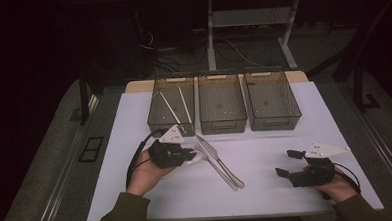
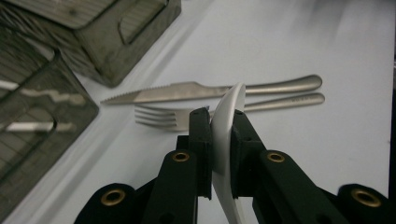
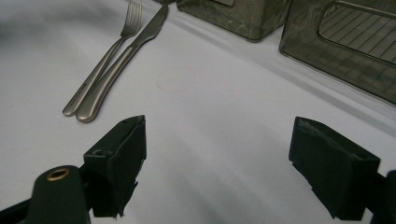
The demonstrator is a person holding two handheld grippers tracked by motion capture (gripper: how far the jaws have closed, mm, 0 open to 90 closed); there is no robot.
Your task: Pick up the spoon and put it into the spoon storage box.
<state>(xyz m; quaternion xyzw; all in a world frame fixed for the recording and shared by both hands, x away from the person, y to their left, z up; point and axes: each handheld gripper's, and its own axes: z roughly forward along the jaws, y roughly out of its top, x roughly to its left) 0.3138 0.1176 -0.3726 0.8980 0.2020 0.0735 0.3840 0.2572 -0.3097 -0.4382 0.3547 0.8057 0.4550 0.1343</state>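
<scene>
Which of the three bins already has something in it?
The left bin, nearest the left hand-held gripper: two white sticks lie in it. The middle bin and right bin look empty.

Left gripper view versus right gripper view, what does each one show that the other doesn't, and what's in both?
Left gripper view: the left gripper with its jaws shut on a white spoon, seen edge-on between the pads.

Right gripper view: the right gripper with its jaws wide apart and nothing between them, over the bare white table.

Both: the metal knife and the fork lying side by side on the table, and dark see-through bins beyond them.
</scene>
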